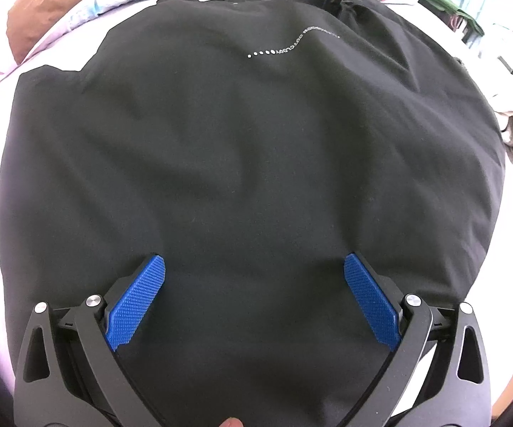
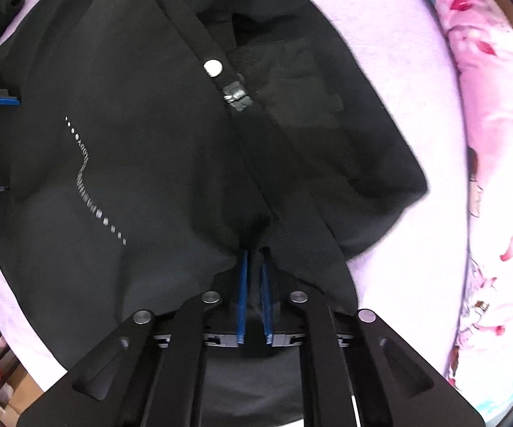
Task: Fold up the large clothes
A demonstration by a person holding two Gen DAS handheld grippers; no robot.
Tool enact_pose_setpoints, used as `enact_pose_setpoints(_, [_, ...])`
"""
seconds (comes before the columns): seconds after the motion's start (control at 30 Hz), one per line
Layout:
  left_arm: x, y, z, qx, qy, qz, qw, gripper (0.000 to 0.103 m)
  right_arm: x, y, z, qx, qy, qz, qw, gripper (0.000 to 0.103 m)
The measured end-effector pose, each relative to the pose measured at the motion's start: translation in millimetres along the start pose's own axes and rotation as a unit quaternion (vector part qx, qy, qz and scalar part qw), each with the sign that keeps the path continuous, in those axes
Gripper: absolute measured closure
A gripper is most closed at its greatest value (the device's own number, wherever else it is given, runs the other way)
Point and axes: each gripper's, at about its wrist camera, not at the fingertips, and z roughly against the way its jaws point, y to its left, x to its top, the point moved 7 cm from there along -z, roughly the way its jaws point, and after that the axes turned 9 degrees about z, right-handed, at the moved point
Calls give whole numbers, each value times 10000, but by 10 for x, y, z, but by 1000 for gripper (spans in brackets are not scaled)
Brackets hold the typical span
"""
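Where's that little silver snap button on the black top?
In the right wrist view the silver snap button sits upper centre on the black garment, on a strap-like band just above a grey patch.

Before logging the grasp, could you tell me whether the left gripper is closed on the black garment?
No, the left gripper stands wide open over the black garment, its blue pads far apart with flat fabric between them.

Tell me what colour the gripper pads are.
Blue, with a fine textured grid; the left gripper pads show it best in the left wrist view.
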Motion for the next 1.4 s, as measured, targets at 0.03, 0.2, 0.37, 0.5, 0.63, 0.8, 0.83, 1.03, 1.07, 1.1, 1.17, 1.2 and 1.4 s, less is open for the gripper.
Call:
enact_pose_setpoints(0.03, [13, -8, -3, 9, 3, 11, 10000, 6, -30, -8, 59, -18, -47, -43, 10000, 97])
enact_pose_setpoints(0.2, [55, -13, 20, 19, -5, 96, 10000, 6, -131, -217, 315, -88, -294, -395, 9988, 94])
enact_pose_setpoints(0.37, [107, 44, 105, 183, -77, 162, 9997, 6, 21, -230, 402, -760, -530, -755, 9928, 40])
enact_pose_setpoints(0.5, [138, 187, 336, 276, -361, 352, 9983, 6, -193, -333, 561, -1249, -778, -1256, 9811, 39])
enact_pose_setpoints(0.63, [62, 484, 483, 534, -434, 656, 9955, 6, -616, -256, 554, -1273, -684, -1739, 9741, 42])
enact_pose_setpoints(0.8, [-133, 670, 312, 792, -176, 571, 9951, 6, -1028, -185, 331, -1563, -311, -2212, 9621, 41])
enact_pose_setpoints(0.83, [-158, 645, 286, 938, -191, 356, 9948, 6, -1082, -258, 320, -1516, -357, -2396, 9583, 41])
enact_pose_setpoints(1.03, [-167, 706, 190, 785, -212, 785, 9936, 5, -1122, -642, -602, -1492, -101, -3730, 9157, 32])
enact_pose_setpoints(1.07, [-162, 712, 189, 785, -205, 806, 9934, 5, -1163, -719, -660, -1518, -125, -3843, 9106, 28])
enact_pose_setpoints(1.1, [-159, 701, 197, 797, -197, 819, 9933, 5, -1192, -706, -666, -1509, -173, -3964, 9054, 28])
enact_pose_setpoints(1.17, [-136, 677, 236, 797, -172, 835, 9932, 6, -1227, -674, -583, -1541, -290, -3988, 9035, 28])
enact_pose_setpoints(1.2, [-110, 668, 289, 738, -177, 897, 9931, 6, -1249, -666, -499, -1564, -378, -3982, 9031, 28])
enact_pose_setpoints(1.4, [-35, 864, 744, 275, -488, 1637, 9849, 6, -1632, -311, -21, -670, -1384, -4178, 8954, 26])
